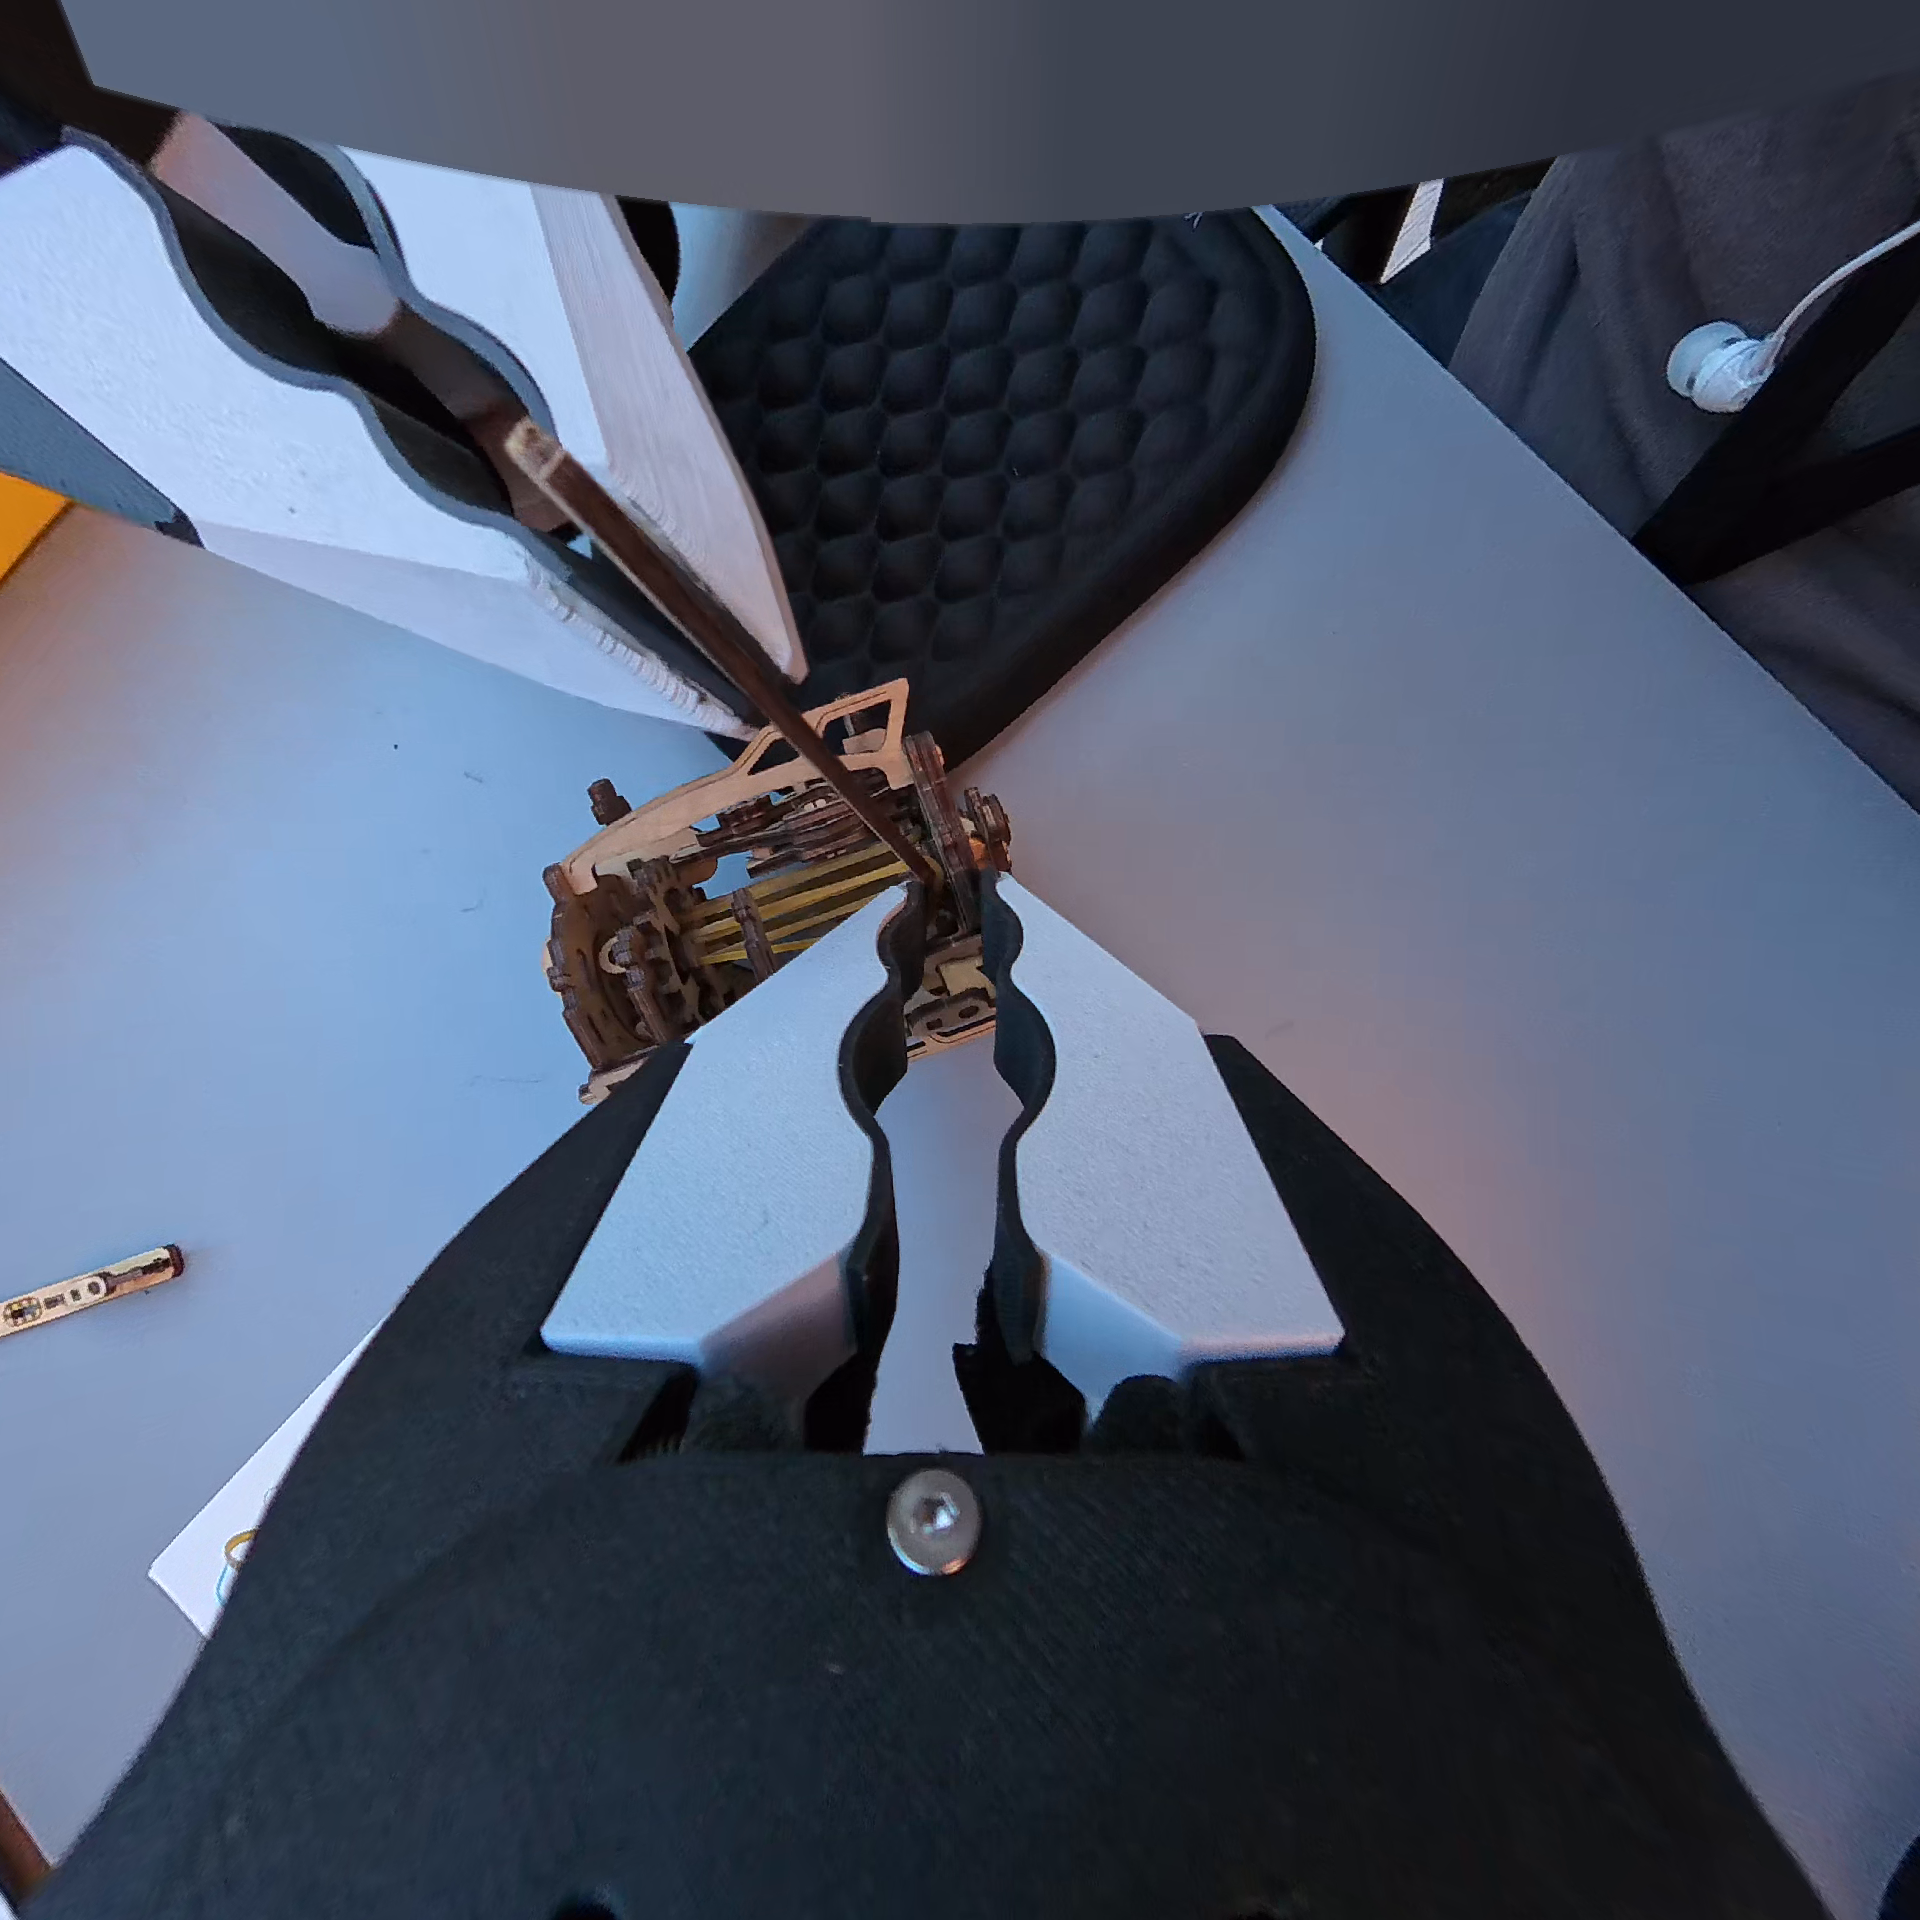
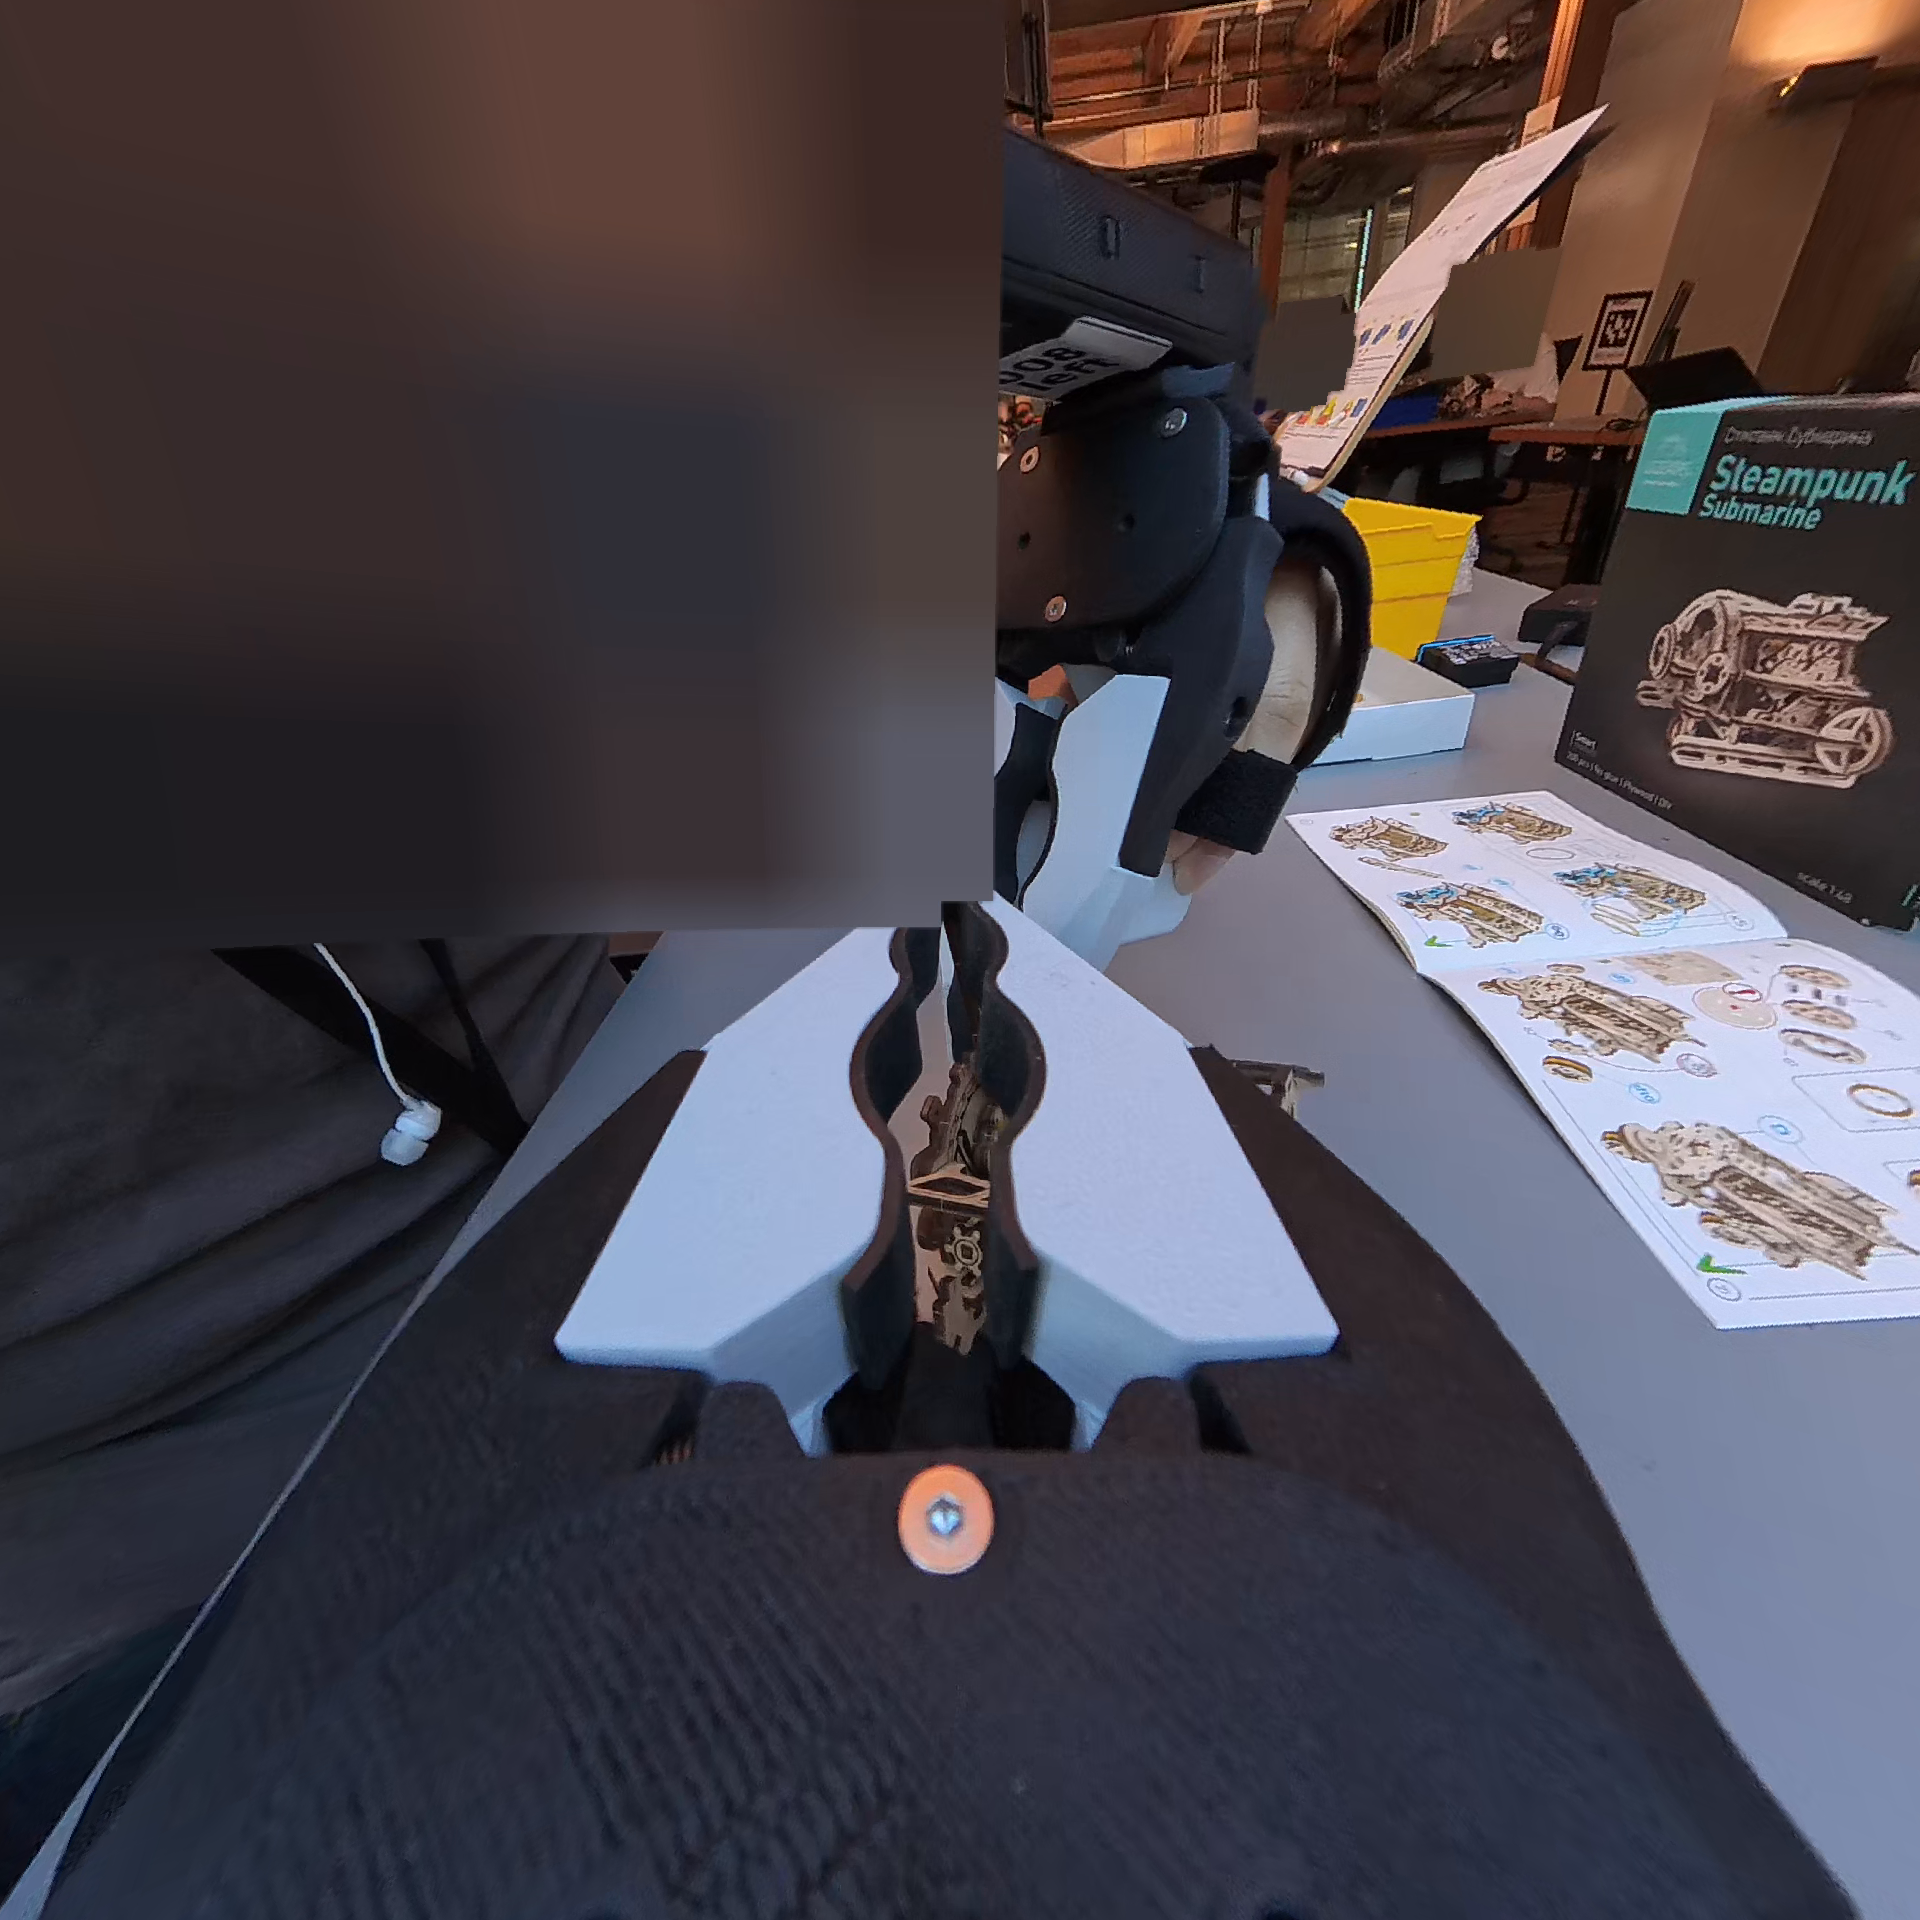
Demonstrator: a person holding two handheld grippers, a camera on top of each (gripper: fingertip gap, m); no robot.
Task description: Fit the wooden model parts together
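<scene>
The wooden model [image 1: 665,914], with gears and yellow rubber bands, stands on the grey table [image 1: 1455,831]. My left gripper [image 1: 948,906] is shut on the model's near end plate. My right gripper [image 1: 769,691] comes in from the upper left, shut on a thin flat wooden part [image 1: 831,774] whose tip touches the model's top beside the left fingertips. In the right wrist view, the right gripper [image 2: 948,951] holds that part [image 2: 951,1226] edge-on between its pads. The left gripper [image 2: 1091,831] is just beyond it. A small bit of the model [image 2: 1273,1081] shows to the right.
An open instruction booklet [image 2: 1621,1039] and the dark kit box [image 2: 1766,644] lie to the right, with a yellow bin [image 2: 1413,561] behind. A loose wooden strip [image 1: 94,1288] and a white sheet [image 1: 239,1507] lie at left. A black honeycomb seat [image 1: 987,436] sits beyond the table edge. Some 7 cm of space lies between my two pairs of fingers.
</scene>
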